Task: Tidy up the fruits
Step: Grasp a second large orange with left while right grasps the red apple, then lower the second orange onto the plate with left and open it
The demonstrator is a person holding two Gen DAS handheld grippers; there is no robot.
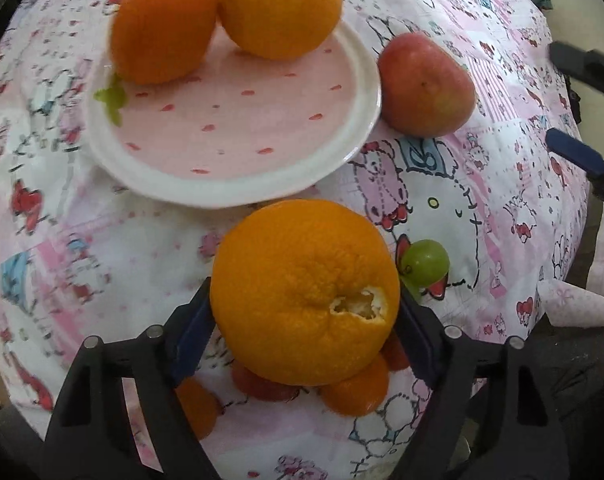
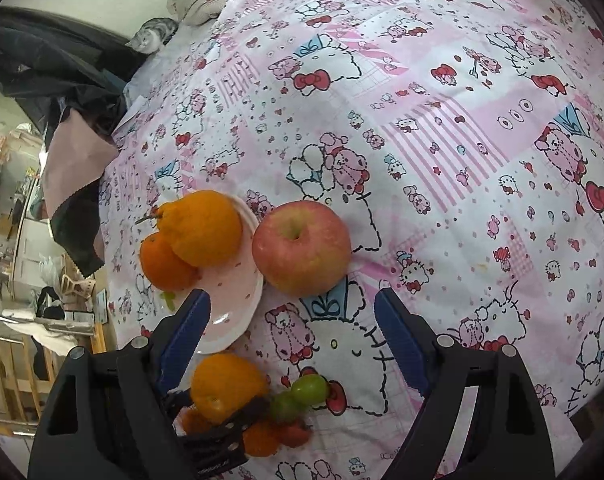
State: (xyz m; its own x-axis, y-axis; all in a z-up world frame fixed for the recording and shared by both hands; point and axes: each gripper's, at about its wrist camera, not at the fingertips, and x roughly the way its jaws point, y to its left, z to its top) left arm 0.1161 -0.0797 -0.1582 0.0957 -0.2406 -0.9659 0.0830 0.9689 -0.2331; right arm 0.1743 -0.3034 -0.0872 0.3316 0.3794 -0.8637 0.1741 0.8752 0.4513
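Two oranges [image 1: 222, 16] on plate [image 1: 238, 184]; apple [image 1: 425, 86] beside plate on tablecloth [image 2: 441, 128]; grape [image 1: 427, 262] nearby.

The plate [image 1: 230, 148] is pink with small red spots and a white rim [image 1: 365, 80]. On it sit two deep-orange oranges [image 1: 164, 26]. At its 3 o'clock, the apple [image 1: 425, 86] is blotchy red and yellow-green. The grape [image 1: 425, 262] is pale green. The cloth [image 2: 441, 128] shows pink-and-white cartoon cats with red bows.

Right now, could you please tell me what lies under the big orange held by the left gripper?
Under the big orange, clamped in the left gripper, lie small tangerines and a red fruit on the tablecloth. The orange hides most of each, so the count is uncertain.
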